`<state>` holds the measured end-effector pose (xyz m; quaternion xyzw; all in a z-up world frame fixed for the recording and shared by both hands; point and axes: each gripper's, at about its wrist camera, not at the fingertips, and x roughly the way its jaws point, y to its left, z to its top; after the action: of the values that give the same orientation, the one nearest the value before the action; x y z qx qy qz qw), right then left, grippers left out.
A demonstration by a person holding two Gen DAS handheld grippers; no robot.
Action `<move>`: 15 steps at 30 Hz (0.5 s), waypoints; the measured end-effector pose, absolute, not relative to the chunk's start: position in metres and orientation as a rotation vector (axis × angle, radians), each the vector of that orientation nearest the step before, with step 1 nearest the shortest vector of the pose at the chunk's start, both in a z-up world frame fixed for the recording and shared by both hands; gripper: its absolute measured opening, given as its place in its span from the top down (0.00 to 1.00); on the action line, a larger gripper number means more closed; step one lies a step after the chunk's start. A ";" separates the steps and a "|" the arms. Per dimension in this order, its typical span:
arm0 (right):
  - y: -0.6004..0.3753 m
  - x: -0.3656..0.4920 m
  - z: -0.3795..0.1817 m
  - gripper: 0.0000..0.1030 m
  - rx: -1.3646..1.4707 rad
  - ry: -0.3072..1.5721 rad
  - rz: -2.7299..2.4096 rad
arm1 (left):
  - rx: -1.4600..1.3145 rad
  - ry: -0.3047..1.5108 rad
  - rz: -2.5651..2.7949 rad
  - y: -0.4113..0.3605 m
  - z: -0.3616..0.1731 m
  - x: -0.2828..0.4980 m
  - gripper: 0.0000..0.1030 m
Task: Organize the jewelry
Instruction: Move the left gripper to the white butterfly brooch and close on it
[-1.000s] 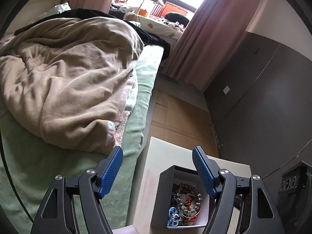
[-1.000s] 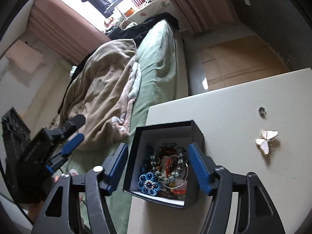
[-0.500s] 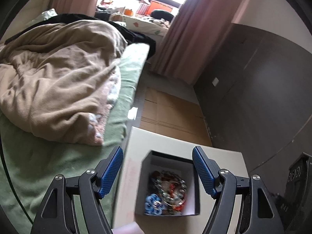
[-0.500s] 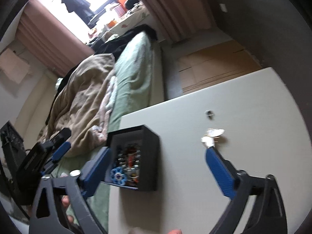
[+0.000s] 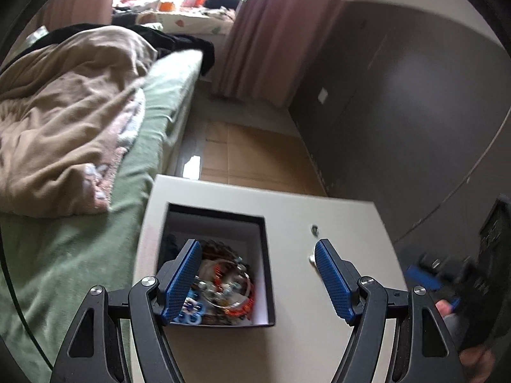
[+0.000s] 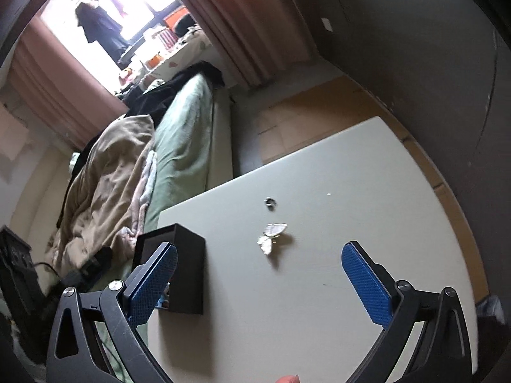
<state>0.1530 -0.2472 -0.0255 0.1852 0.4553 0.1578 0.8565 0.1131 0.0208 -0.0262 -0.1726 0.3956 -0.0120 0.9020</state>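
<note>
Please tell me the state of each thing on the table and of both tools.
Black box: lid off, holds bracelets and beads.
Butterfly brooch: loose on the table, outside the box.
Small ring: loose on the table, beyond the brooch.
Left tool: open, empty.
Right tool: wide open, empty.

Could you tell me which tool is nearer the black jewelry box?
Left. The left tool hovers directly over the black jewelry box; the right tool faces the butterfly brooch beside it.

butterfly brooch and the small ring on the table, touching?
Apart. The right wrist view shows bare table between the butterfly brooch and the small ring, which lies farther from the camera.
</note>
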 end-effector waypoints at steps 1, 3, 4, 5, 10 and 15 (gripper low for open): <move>-0.253 0.155 -0.024 0.00 0.410 0.961 0.340 | -0.346 0.828 -0.028 0.014 -0.027 0.115 0.28; -0.260 0.156 -0.025 0.00 0.424 0.975 0.348 | -0.335 0.849 -0.050 0.004 -0.027 0.121 0.28; -0.264 0.156 -0.026 0.00 0.421 0.985 0.339 | -0.331 0.857 -0.058 0.000 -0.028 0.123 0.28; -0.267 0.157 -0.027 0.00 0.414 0.993 0.329 | -0.321 0.865 -0.068 -0.006 -0.028 0.126 0.28; -0.286 0.157 -0.031 0.00 0.401 1.022 0.279 | -0.251 0.915 -0.091 -0.033 -0.031 0.142 0.30; -0.307 0.158 -0.028 0.00 0.389 1.010 0.241 | -0.208 0.981 -0.119 -0.056 -0.040 0.160 0.37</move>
<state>0.1576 -0.3073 -0.0278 0.1849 0.4794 0.1144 0.8503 0.1600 -0.0558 -0.0404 -0.0997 0.4699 -0.0571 0.8752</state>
